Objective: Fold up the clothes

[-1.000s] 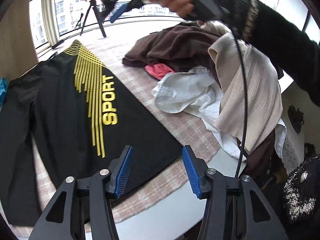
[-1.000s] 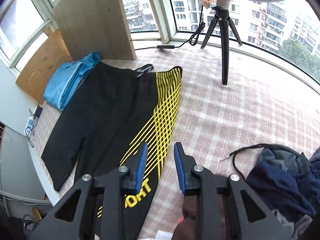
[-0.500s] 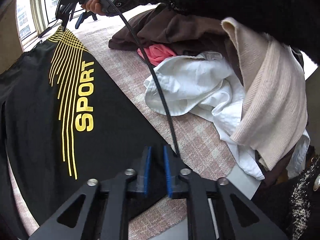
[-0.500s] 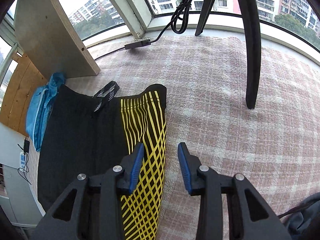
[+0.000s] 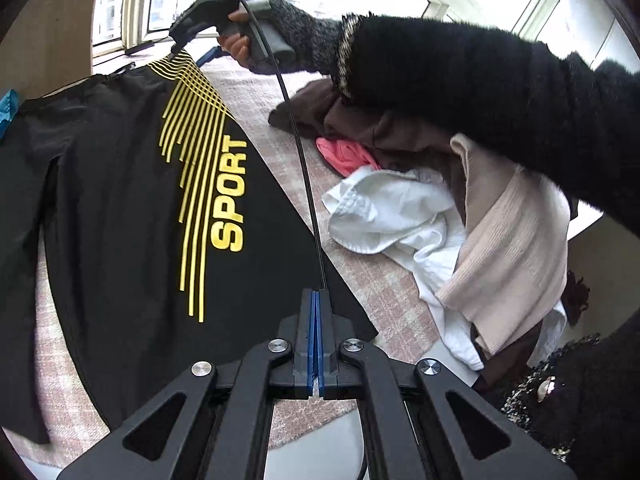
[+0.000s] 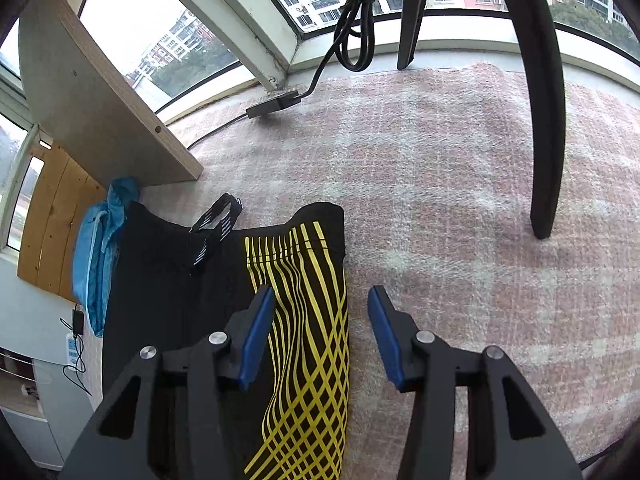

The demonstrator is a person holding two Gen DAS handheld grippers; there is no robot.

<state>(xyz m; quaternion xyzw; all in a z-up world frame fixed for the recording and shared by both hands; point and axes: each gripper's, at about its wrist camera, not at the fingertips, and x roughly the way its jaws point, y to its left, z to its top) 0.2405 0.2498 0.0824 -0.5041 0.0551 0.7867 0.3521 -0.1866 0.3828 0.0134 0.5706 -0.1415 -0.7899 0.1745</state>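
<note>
Black shorts (image 5: 120, 200) with yellow stripes and the word SPORT lie flat on the pink checked cloth (image 5: 380, 288). My left gripper (image 5: 318, 294) is shut on the shorts' near right leg edge, its blue pads pressed together. In the right wrist view the striped waistband corner (image 6: 316, 232) lies just ahead of my right gripper (image 6: 320, 300). Its jaws are opening; striped fabric lies below the gap and no pad presses on it. A hand (image 5: 240, 44) in a dark sleeve holds that gripper at the shorts' far end.
A heap of clothes lies to the right: brown (image 5: 344, 116), pink (image 5: 344, 156), white (image 5: 384, 208), beige (image 5: 512, 240). Tripod legs (image 6: 548, 120), a cable with its adapter (image 6: 276, 104), a wooden board (image 6: 100, 92) and a blue garment (image 6: 96, 264) border the shorts' far end.
My left gripper has shut at the shorts' leg edge. The right gripper has moved forward and down to the waistband corner, and its jaws have spread wider.
</note>
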